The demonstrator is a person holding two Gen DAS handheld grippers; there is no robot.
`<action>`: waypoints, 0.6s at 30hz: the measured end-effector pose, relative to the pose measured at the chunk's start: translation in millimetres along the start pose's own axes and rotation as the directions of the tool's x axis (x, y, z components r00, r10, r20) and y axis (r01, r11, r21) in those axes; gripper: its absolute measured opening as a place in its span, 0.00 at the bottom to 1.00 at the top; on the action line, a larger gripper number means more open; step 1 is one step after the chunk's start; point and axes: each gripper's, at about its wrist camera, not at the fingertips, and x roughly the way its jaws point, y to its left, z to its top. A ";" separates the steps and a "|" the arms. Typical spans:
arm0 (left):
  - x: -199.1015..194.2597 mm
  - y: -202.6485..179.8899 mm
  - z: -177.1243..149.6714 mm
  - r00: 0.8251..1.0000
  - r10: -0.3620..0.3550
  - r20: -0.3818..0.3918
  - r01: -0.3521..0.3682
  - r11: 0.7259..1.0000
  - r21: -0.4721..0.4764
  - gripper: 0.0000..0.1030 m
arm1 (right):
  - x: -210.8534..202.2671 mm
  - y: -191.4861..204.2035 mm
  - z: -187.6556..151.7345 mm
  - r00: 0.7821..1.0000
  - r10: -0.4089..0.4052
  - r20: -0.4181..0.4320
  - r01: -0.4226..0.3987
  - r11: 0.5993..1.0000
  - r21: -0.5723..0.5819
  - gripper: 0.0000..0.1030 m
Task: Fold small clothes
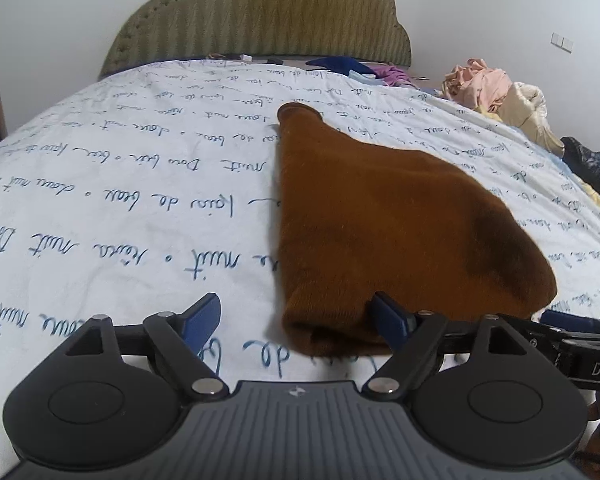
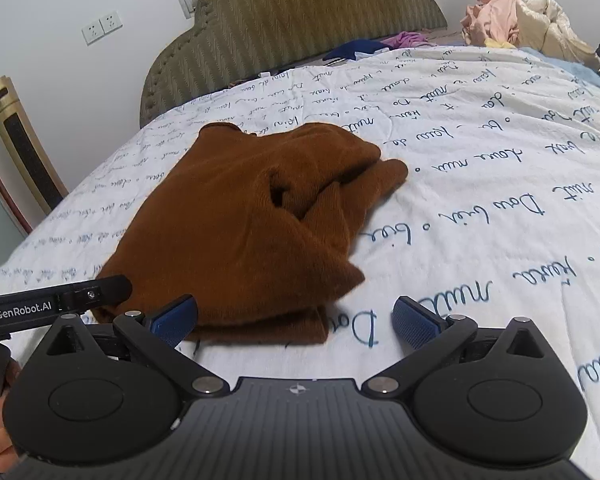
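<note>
A brown knit garment (image 1: 384, 216) lies folded on the white bedsheet with blue handwriting (image 1: 120, 200). My left gripper (image 1: 296, 314) is open at the garment's near edge; the near left corner lies between its blue pads, and the right pad (image 1: 388, 316) touches the cloth. In the right wrist view the garment (image 2: 236, 220) shows rumpled folds on its right side. My right gripper (image 2: 296, 318) is open, with the garment's near right corner between its pads. The left gripper's arm (image 2: 56, 300) shows at the left of that view.
A green padded headboard (image 1: 260, 20) stands at the far end of the bed. A pile of pink and cream clothes (image 1: 496, 92) and dark items (image 1: 588, 160) lie along the right side. Blue and purple clothes (image 1: 356, 66) lie near the headboard. A gold floor appliance (image 2: 24, 140) stands left.
</note>
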 end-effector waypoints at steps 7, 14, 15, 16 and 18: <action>-4.4 2.2 -16.3 0.999 0.039 -0.011 -0.039 0.999 0.004 0.83 | -6.3 14.5 -15.6 0.999 -0.036 0.006 0.036 0.995 -0.095 1.00; -10.2 2.2 -29.9 0.996 0.085 0.031 -0.086 0.996 0.038 0.86 | -8.1 30.3 -29.2 0.993 -0.118 0.020 0.120 0.971 -0.209 1.00; -10.9 2.3 -31.2 0.995 0.091 0.037 -0.093 0.995 0.042 0.87 | -8.0 32.9 -30.9 0.991 -0.132 0.026 0.134 0.965 -0.225 1.00; -11.8 1.7 -33.1 0.995 0.096 0.041 -0.098 0.994 0.051 0.87 | -7.7 35.0 -32.2 0.989 -0.143 0.031 0.146 0.961 -0.236 1.00; -13.0 0.1 -36.0 0.994 0.098 0.046 -0.101 0.993 0.065 0.87 | -7.0 36.2 -34.1 0.987 -0.160 0.035 0.163 0.956 -0.245 1.00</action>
